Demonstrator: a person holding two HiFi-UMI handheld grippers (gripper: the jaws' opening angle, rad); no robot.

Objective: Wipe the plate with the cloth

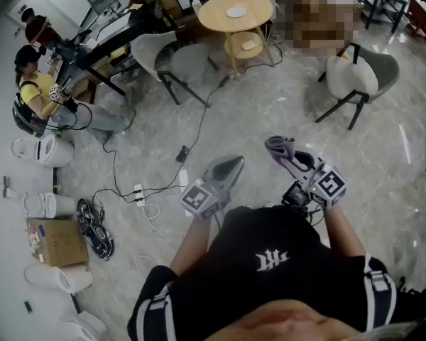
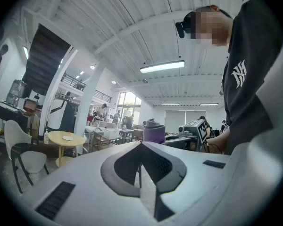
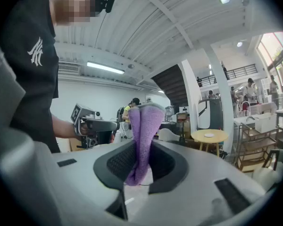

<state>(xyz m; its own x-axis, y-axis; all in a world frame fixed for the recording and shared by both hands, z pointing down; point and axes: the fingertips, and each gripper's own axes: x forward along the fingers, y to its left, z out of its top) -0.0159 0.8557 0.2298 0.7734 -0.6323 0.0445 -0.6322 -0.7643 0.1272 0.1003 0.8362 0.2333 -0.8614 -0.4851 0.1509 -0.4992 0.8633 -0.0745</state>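
The person's black shirt fills the bottom of the head view and cuts off both forearms. The left tool is clenched on nothing, its pads meeting tip to tip. The right tool grasps a folded purple terry cloth, which sticks up past the tips. Well ahead, what seems to be a small white plate lies on a round pale wooden table, too small to read well. Grey marbled floor stretches between, flanked by a grey chair and a second grey chair.
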